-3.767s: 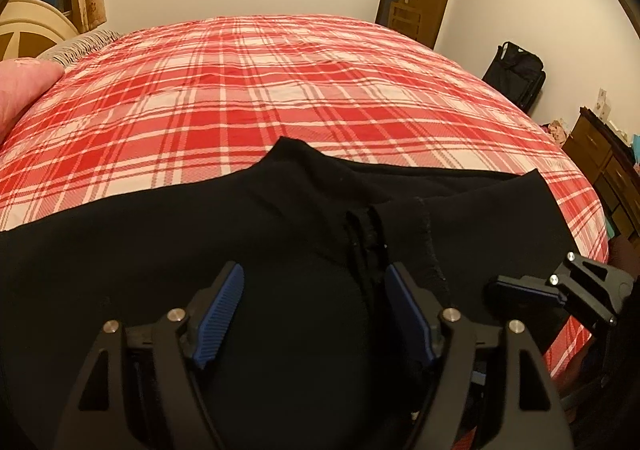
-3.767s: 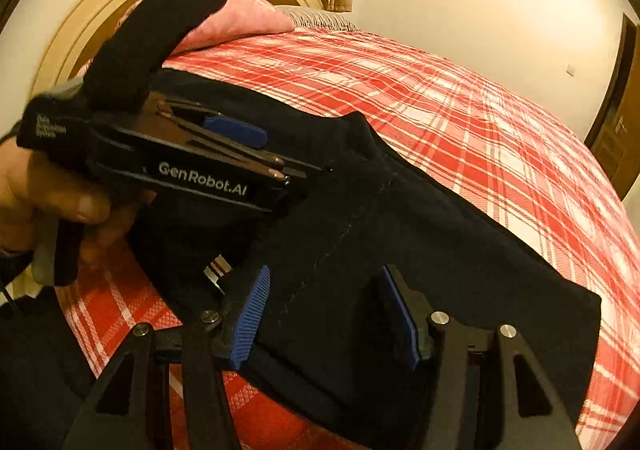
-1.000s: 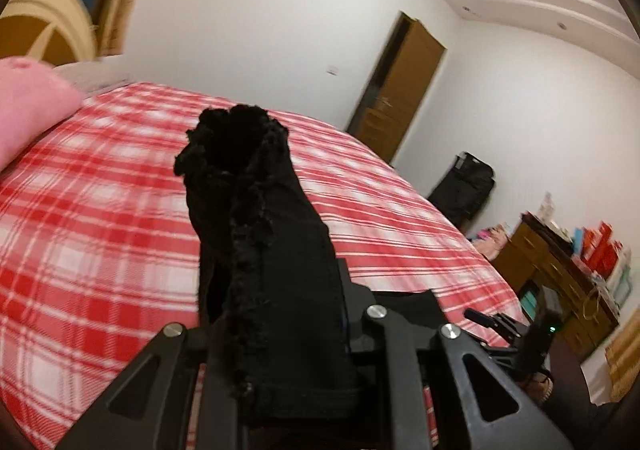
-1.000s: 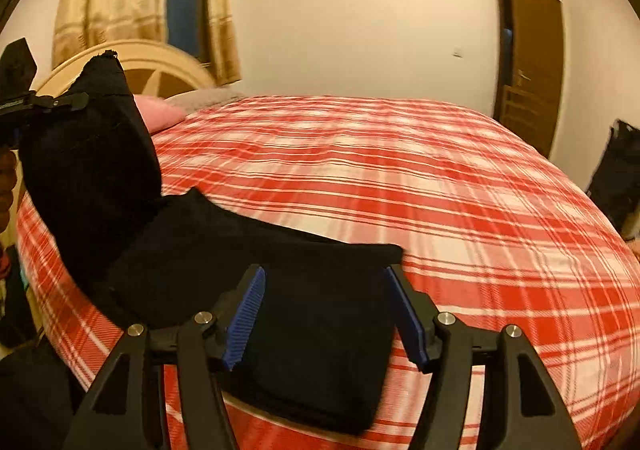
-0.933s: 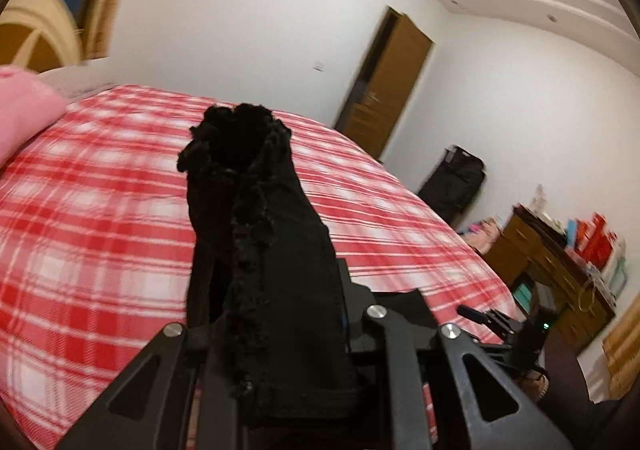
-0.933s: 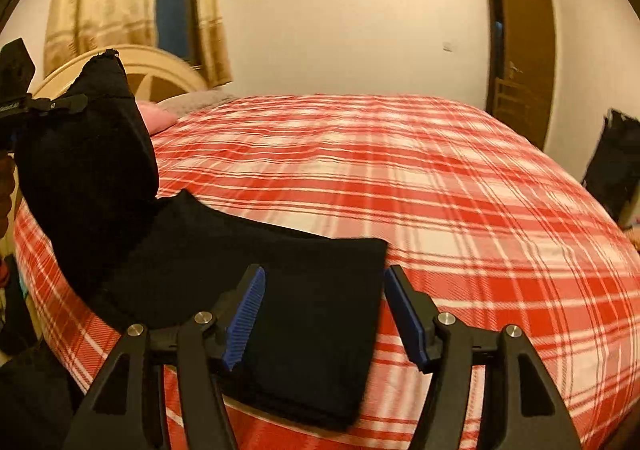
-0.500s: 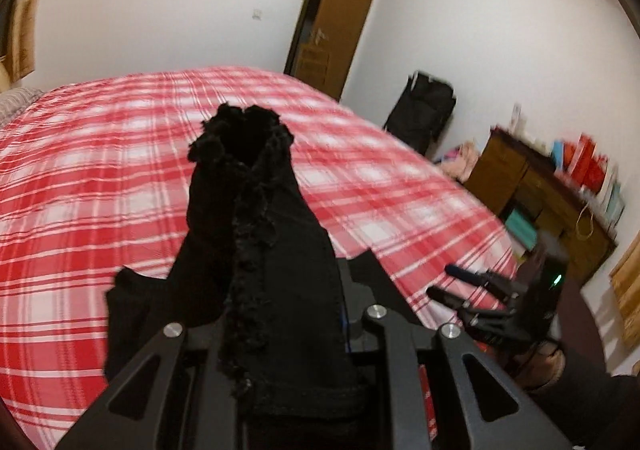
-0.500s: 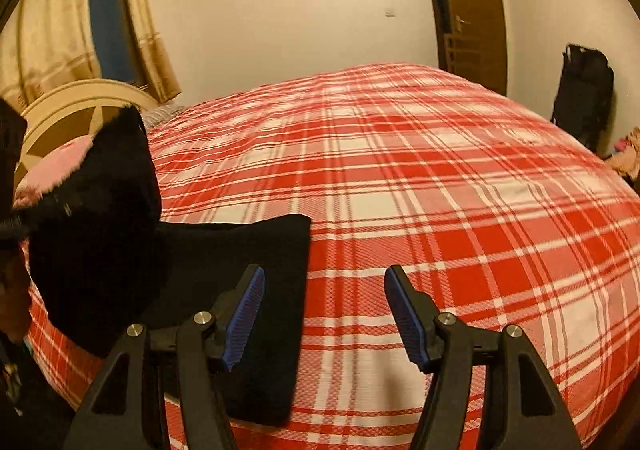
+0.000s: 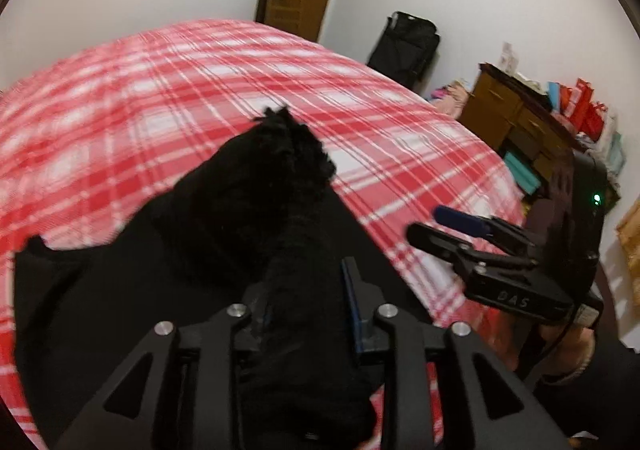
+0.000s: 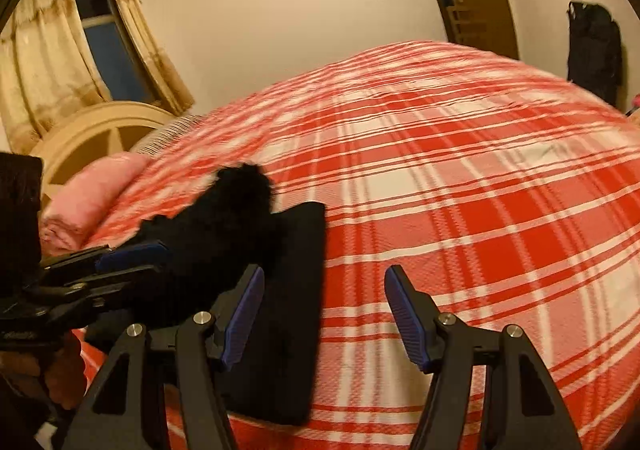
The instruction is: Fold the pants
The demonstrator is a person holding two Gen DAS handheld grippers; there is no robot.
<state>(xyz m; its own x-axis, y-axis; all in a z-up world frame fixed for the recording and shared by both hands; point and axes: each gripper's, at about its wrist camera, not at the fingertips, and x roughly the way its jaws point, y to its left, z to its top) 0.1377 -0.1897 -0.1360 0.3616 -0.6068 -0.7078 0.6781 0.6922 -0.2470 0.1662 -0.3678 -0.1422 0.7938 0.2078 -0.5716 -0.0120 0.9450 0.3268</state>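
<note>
Black pants (image 9: 120,290) lie folded at the near edge of the bed (image 9: 160,90), on its red plaid cover. Left hand-held gripper (image 9: 308,302): jaws just been opening, a frayed bunch of the pants between them, the blue right pad stands clear of the cloth. Right hand-held gripper (image 10: 324,314): jaws apart, empty, over the cover just beside the pants.

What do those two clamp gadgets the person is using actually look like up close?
Both are matte black. The right gripper has two angular black fingers with silver screw heads and ribbed blue pads. Seen from the side, its body carries faint pale lettering, with a small green light on the dark handle behind it. The left gripper is built the same, with blue pads, and a black strap rises from its body.
</note>
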